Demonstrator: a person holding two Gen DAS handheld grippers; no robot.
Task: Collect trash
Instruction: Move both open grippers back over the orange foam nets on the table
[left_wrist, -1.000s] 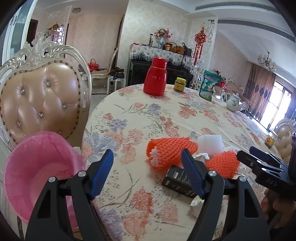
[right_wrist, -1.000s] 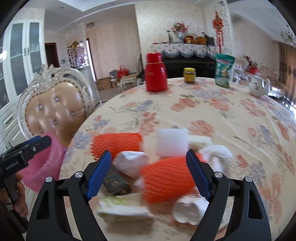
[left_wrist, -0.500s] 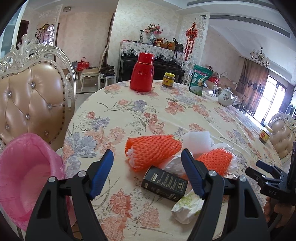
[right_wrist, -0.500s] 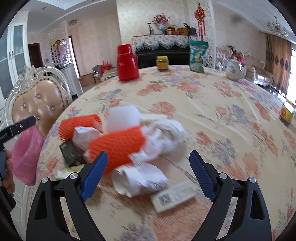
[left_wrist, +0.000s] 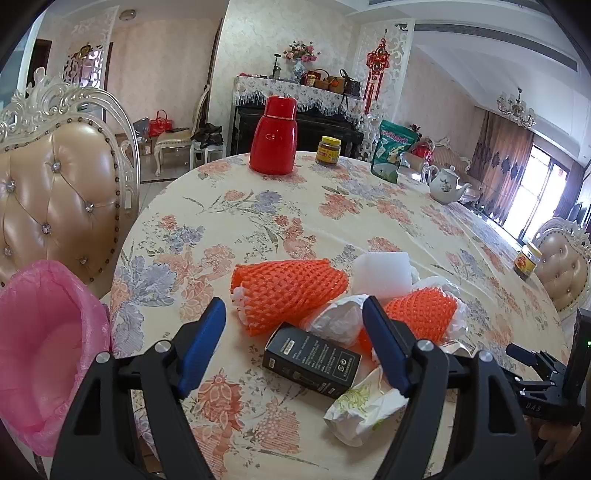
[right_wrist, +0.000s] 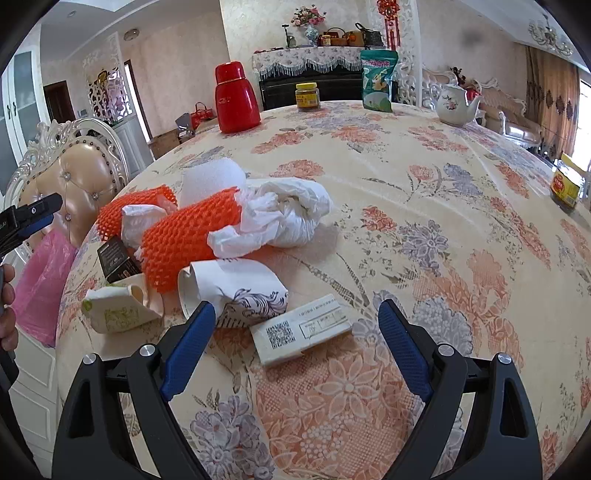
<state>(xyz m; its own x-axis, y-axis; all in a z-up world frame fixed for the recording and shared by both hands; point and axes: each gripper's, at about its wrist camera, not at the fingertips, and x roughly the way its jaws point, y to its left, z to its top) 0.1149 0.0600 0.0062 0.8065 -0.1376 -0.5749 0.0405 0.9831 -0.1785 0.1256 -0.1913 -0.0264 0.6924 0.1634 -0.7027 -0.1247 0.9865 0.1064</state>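
Both grippers gape empty over the trash pile.
The right gripper (right_wrist: 295, 343) may skid the flat white box (right_wrist: 301, 329); the left gripper (left_wrist: 293, 343) may nudge the black box (left_wrist: 312, 360).

Both tools: black triangular frames with cut-outs, silver screws, blue pads (right_wrist: 188, 347) lining the fingers

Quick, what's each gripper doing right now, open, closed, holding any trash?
Left gripper: open, holding nothing, above the black box.
Right gripper: open wide, holding nothing, over the white labelled box.
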